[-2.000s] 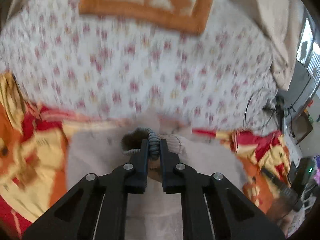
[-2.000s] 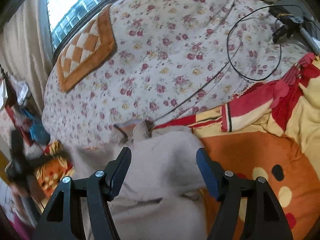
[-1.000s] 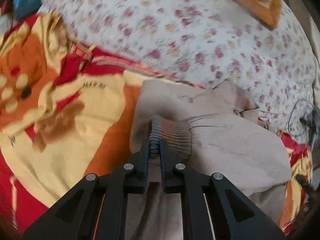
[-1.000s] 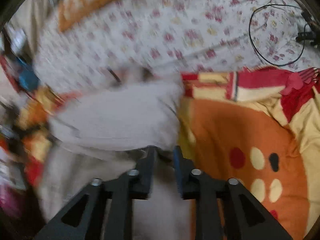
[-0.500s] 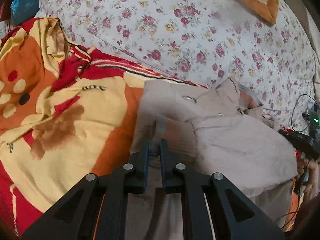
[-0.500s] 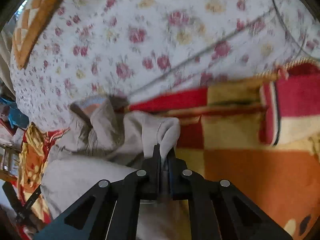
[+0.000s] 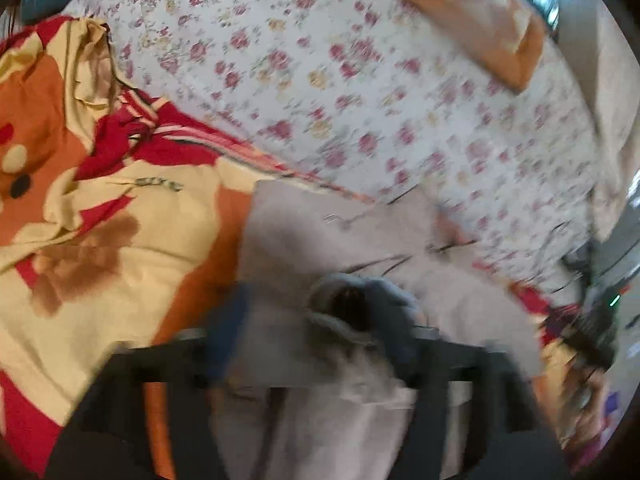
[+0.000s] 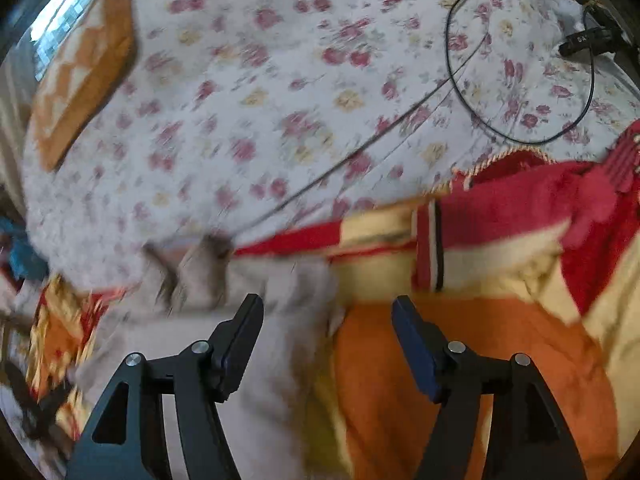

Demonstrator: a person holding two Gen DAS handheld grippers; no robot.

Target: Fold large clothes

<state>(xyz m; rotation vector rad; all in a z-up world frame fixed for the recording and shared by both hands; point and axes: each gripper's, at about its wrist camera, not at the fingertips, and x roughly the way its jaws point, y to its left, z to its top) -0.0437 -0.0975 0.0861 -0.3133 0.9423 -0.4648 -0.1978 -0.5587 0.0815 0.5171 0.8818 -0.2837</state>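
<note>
Floral cotton bedsheet (image 8: 280, 92) far, plush orange-and-red blanket (image 8: 472, 360) near. On it, soft beige garment (image 7: 304, 240), ribbed cuff (image 7: 352, 308) bunched between left gripper (image 7: 320, 332) jaws, spread wide, blurred. Right gripper (image 8: 328, 332) jaws wide apart, holding nothing, over garment's right edge.

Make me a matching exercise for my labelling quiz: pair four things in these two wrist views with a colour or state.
Things:
1. left gripper
2. right gripper
3. garment
4. cable

Descriptions:
a. beige-grey
b. open, a ribbed cuff lying between its blurred fingers
c. black, looped on the floral sheet
d. open above the garment's edge

Pairs: 1-b, 2-d, 3-a, 4-c
</note>
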